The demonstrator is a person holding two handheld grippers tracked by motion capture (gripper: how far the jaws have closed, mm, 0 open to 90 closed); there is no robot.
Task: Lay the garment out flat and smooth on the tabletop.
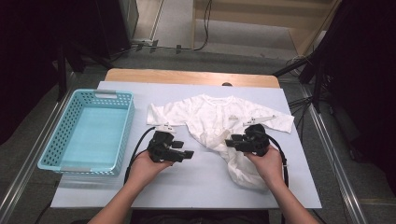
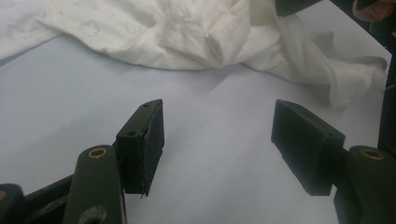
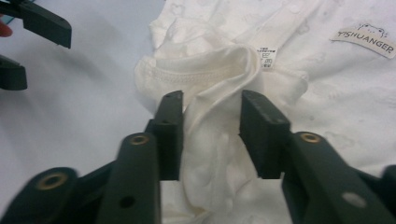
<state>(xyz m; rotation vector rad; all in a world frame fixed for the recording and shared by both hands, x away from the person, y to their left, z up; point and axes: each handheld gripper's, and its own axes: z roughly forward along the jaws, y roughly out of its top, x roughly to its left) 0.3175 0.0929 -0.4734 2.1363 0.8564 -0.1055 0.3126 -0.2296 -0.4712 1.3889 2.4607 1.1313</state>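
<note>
from the left, i see one blue basket (image 1: 88, 130) near the table's left edge, open room between it and my left gripper (image 1: 186, 154). the left gripper hovers over bare white table (image 1: 187, 186), its jaws spread with nothing between them; its own view shows clear surface ahead up to the hem of the one white baby garment (image 2: 196, 32). the garment (image 1: 219, 119) lies spread mid-table, right sleeve close to the right edge. my right gripper (image 1: 229, 142) sits over its lower part; the right gripper view shows a bunched fold (image 3: 210, 135) standing between the parted jaws, pads (image 3: 170, 135) beside it, not pressing, plus two labels on the garment. two grippers, two hands.
</note>
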